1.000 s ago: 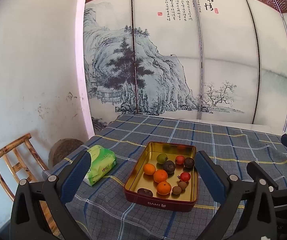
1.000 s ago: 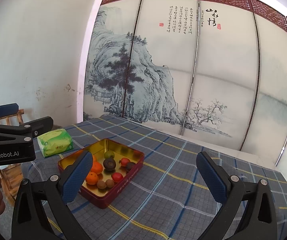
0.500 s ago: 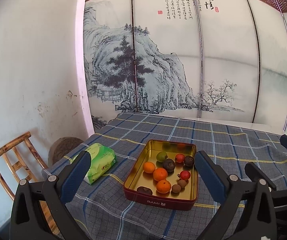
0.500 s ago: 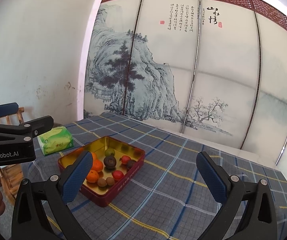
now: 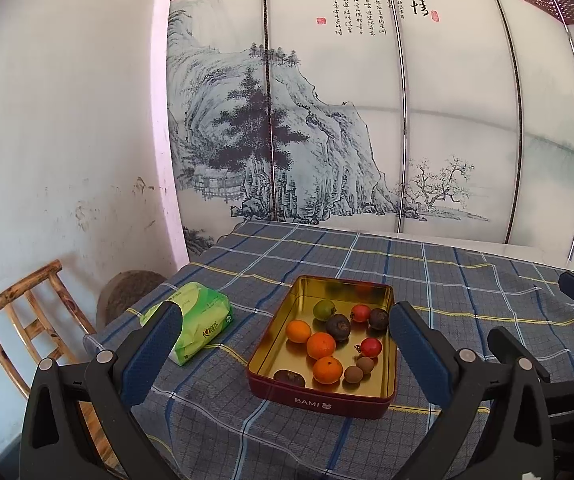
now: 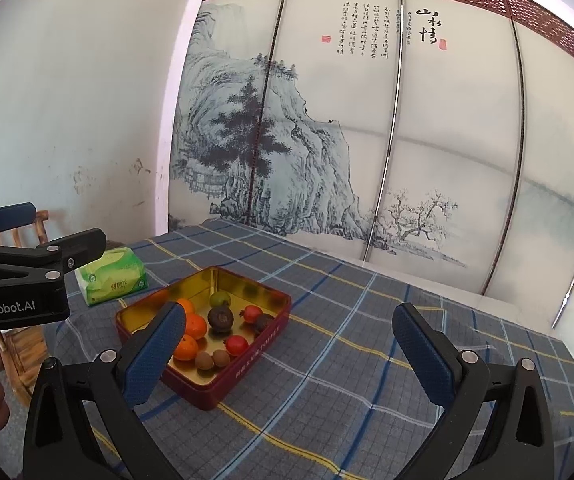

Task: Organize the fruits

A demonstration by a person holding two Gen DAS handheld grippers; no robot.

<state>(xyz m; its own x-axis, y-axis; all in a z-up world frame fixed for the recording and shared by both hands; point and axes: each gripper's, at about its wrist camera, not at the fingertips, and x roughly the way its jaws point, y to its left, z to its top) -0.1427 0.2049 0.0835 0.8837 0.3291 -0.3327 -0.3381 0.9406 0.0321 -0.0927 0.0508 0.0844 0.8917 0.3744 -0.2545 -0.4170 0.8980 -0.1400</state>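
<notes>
A red tin with a gold inside [image 5: 283, 340] [image 6: 271, 334] sits on the checked tablecloth and holds several fruits: three oranges [image 5: 321, 345] [image 6: 195, 326], a green fruit [image 5: 324, 309] [image 6: 219, 299], two dark purple fruits [image 5: 337, 327] [image 6: 220, 318], two red ones [image 5: 371, 347] [image 6: 236, 345] and small brown ones [image 5: 354, 374] [image 6: 203, 360]. My left gripper [image 5: 283, 350] is open, held short of the tin and above the table's near edge. My right gripper [image 6: 287, 350] is open too, to the tin's right, with nothing between its fingers.
A green tissue pack [image 5: 199, 320] [image 6: 111, 276] lies left of the tin. A wooden chair [image 5: 23, 320] stands off the table's left edge by the white wall. A painted screen [image 5: 327, 120] backs the table. Bare tablecloth [image 6: 387, 360] stretches right of the tin.
Both views have crept a little nearer the table and tin. The grippers stay open and the fruits have not moved.
</notes>
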